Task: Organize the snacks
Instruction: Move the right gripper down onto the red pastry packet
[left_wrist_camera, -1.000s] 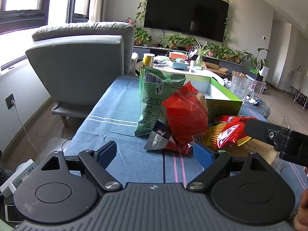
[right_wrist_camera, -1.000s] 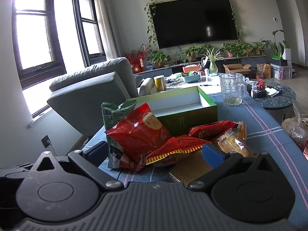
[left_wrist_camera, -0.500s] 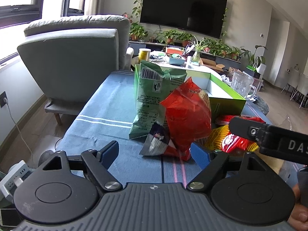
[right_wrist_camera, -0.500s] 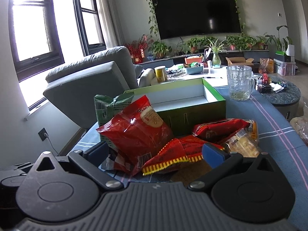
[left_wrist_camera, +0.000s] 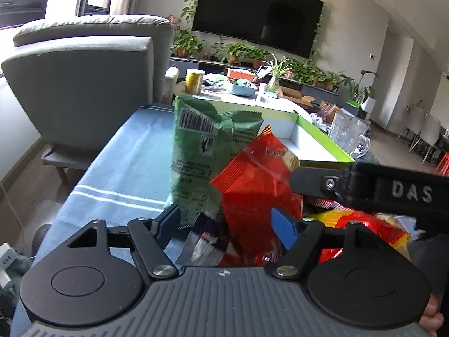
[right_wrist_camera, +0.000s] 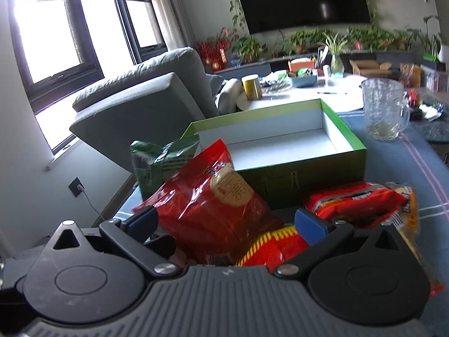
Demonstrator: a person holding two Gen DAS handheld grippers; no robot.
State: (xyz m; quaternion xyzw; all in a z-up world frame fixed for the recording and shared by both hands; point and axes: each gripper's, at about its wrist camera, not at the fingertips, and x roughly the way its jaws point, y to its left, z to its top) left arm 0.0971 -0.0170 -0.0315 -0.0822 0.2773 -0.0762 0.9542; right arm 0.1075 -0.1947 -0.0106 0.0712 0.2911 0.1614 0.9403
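Note:
A pile of snack bags lies on the blue tablecloth in front of an open green box (right_wrist_camera: 280, 146) with a white inside. A large red bag (left_wrist_camera: 258, 185) stands between the blue pads of my open left gripper (left_wrist_camera: 227, 224), with a green bag (left_wrist_camera: 202, 151) leaning behind it. My right gripper (right_wrist_camera: 227, 224) is open around the same red bag (right_wrist_camera: 213, 205), with a red-and-yellow bag (right_wrist_camera: 269, 247) below and a red packet (right_wrist_camera: 353, 202) to the right. The right gripper's black body (left_wrist_camera: 393, 193) crosses the left wrist view.
A glass pitcher (right_wrist_camera: 384, 109) stands right of the box. A grey armchair (left_wrist_camera: 84, 90) is at the left beyond the table edge. A white table with a yellow can (right_wrist_camera: 252, 87) and plants lies behind.
Both grippers have moved forward and down into the snack pile. The red bag now lies between the fingers of each. The right gripper has come in closer across the left view.

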